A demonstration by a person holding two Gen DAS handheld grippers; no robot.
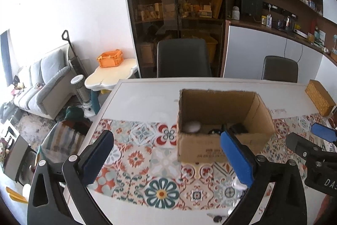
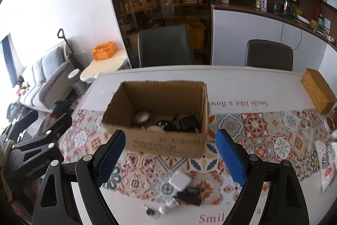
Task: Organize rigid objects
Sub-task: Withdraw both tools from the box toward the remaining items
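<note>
An open cardboard box (image 2: 168,141) stands on the patterned tablecloth; it also shows in the left wrist view (image 1: 202,147). Inside lie a grey rounded object (image 2: 141,117), a black round item (image 2: 163,125) and a black adapter (image 2: 189,122). On the cloth near me lie a white square charger (image 2: 179,180), a black oblong item (image 2: 189,195) and small white pieces with a key (image 2: 160,209). My right gripper (image 2: 170,158) is open and empty above these loose items. My left gripper (image 1: 166,158) is open and empty, left of the box's front.
A woven box (image 2: 318,91) sits at the table's far right. Two dark chairs (image 2: 165,47) stand behind the table. A cabinet and shelves line the back wall. A sofa, a small table with an orange crate (image 2: 103,51) and clutter are at the left.
</note>
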